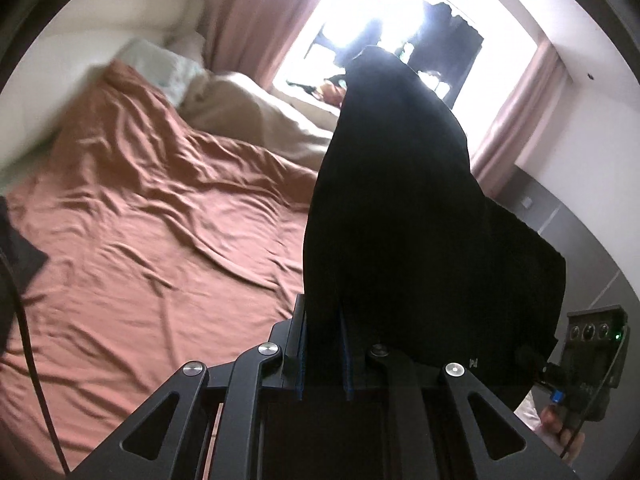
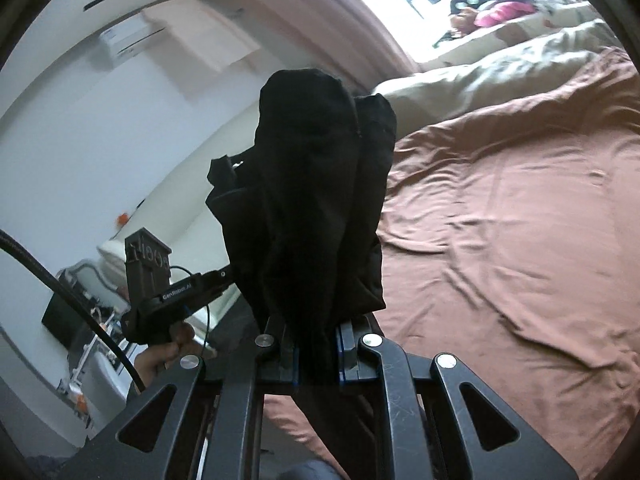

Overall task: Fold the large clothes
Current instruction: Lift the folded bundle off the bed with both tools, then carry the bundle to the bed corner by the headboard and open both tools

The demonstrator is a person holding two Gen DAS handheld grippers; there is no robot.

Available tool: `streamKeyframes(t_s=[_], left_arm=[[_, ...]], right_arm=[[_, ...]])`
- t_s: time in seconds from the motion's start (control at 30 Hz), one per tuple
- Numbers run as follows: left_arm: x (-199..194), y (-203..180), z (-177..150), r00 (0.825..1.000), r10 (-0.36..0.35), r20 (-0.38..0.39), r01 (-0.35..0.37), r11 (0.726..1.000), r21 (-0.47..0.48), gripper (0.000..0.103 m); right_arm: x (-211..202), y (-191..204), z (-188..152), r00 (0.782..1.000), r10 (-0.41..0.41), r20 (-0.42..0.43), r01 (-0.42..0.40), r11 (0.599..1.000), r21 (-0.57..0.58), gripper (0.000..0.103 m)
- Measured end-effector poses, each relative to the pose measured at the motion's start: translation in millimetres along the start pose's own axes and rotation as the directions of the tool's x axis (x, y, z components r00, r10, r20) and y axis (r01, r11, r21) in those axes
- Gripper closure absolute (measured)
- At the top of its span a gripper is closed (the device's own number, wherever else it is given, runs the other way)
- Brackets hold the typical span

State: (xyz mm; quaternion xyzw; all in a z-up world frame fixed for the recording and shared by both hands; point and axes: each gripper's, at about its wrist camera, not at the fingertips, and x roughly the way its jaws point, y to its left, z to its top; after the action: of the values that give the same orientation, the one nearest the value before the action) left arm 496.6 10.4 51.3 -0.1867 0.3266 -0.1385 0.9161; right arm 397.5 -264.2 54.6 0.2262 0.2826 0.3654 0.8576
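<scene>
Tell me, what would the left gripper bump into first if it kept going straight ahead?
The black garment it already pinches fills the line ahead of the left gripper. Past that probably the bright window, though depth is unclear.

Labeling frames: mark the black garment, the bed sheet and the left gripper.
black garment point(image 1: 392, 208), left wrist view, middle of hanging cloth
bed sheet point(image 2: 520, 216), right wrist view, bare wrinkled area
left gripper point(image 1: 323, 344), left wrist view, between fingertips
</scene>
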Motion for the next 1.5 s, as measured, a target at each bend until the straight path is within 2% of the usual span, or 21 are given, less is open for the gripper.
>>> streamKeyframes(t_s=[0.1, 0.2, 0.47, 0.63, 0.87, 1.1, 1.23, 1.33, 1.4, 1.5], left_arm=[[-36.0, 28.6, 13.1, 0.999, 0.035, 0.036, -0.035, 0.999, -0.019, 0.09], [-67.1, 57.1, 23.8, 0.995, 0.074, 0.073, -0.071, 0.997, -0.039, 0.09], [-136.7, 143.9, 49.8, 0.969, 0.207, 0.133, -0.196, 0.976, -0.093, 0.09], [-177.0, 202.5, 63.2, 0.947, 0.279, 0.157, -0.262, 0.957, -0.124, 0.09], [-228.0, 277.8, 84.9, 0.898, 0.403, 0.176, -0.373, 0.91, -0.181, 0.09], [-254.3, 334.1, 100.0, 0.849, 0.504, 0.161, -0.472, 0.859, -0.197, 0.09], [-258.8, 366.4, 101.6, 0.823, 0.555, 0.124, -0.525, 0.825, -0.212, 0.09], [-256.5, 393.9, 101.5, 0.813, 0.573, 0.101, -0.54, 0.808, -0.234, 0.09], [-250.8, 412.7, 102.3, 0.807, 0.584, 0.081, -0.553, 0.798, -0.24, 0.09], [-238.1, 435.9, 103.4, 0.802, 0.595, 0.055, -0.568, 0.788, -0.24, 0.091]], right_arm=[[29.2, 24.3, 4.7, 0.999, 0.033, -0.023, -0.034, 0.999, -0.022, 0.094], [82.4, 44.3, 19.7, 0.996, 0.071, -0.049, -0.073, 0.997, -0.036, 0.094], [184.4, 100.2, 22.8, 0.978, 0.156, -0.138, -0.166, 0.984, -0.068, 0.094], [269.3, 137.9, 28.3, 0.963, 0.181, -0.197, -0.198, 0.978, -0.069, 0.094], [368.2, 185.3, 19.7, 0.933, 0.232, -0.274, -0.262, 0.962, -0.076, 0.094], [475.7, 224.2, 4.2, 0.89, 0.286, -0.355, -0.318, 0.947, -0.034, 0.094], [524.6, 243.6, -6.7, 0.869, 0.296, -0.396, -0.33, 0.944, -0.019, 0.094], [555.8, 250.4, -14.3, 0.851, 0.315, -0.42, -0.343, 0.939, 0.009, 0.094], [577.9, 251.9, -18.6, 0.847, 0.314, -0.43, -0.345, 0.939, 0.007, 0.094], [579.8, 254.0, -24.4, 0.841, 0.314, -0.441, -0.335, 0.942, 0.033, 0.094]])
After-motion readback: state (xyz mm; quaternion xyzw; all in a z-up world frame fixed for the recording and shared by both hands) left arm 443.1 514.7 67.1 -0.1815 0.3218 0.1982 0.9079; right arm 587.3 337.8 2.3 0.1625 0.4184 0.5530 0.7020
